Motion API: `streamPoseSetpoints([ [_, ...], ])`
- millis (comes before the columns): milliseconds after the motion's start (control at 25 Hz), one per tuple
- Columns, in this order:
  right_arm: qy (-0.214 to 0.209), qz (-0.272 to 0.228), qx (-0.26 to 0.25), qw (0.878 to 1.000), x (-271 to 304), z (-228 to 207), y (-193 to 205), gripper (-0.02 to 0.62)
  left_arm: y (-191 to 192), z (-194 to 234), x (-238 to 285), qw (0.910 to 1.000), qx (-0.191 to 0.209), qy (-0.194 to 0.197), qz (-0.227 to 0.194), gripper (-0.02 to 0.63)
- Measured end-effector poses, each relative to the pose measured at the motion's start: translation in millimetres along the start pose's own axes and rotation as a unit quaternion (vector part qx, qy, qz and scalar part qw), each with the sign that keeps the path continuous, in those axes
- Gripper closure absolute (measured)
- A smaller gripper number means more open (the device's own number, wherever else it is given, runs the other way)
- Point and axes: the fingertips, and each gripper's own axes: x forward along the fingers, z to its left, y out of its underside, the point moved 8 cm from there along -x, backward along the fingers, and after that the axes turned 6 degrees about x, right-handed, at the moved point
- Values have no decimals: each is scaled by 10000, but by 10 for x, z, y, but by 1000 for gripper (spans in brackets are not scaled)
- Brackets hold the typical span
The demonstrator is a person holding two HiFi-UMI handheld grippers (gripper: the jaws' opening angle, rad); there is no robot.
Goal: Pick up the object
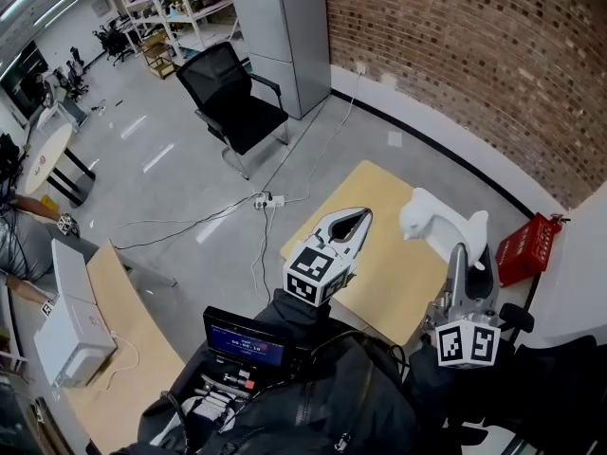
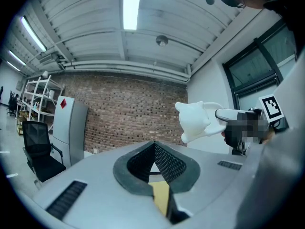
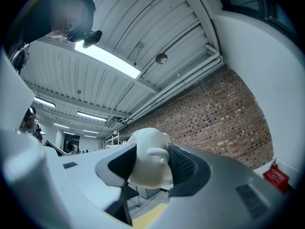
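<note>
A white animal-shaped figurine [image 1: 424, 221] hangs in the air above the small yellow table [image 1: 379, 192], with my right gripper [image 1: 467, 245] shut on it. In the right gripper view the figurine [image 3: 147, 149] fills the space between the two dark pads [image 3: 183, 163], which press on its sides. My left gripper [image 1: 356, 218] hovers to the left of it over the table, jaws shut and nothing in them. From the left gripper view, the jaw tips [image 2: 155, 149] meet, and the held figurine [image 2: 196, 120] shows up and to the right.
A brick wall [image 1: 474, 55] runs behind the table. A red box [image 1: 526, 246] sits on the floor at the right. A black office chair [image 1: 232, 98] and a grey cabinet [image 1: 285, 27] stand at the back, with cables and a power strip [image 1: 266, 200] on the floor. A wooden desk [image 1: 133, 349] lies at lower left.
</note>
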Motion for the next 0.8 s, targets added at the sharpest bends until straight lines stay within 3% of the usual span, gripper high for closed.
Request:
streamPoseSetpoints([
  [800, 28, -7, -44, 10000, -56, -10, -24, 380, 0, -70, 39, 9999, 5, 111, 14, 607],
])
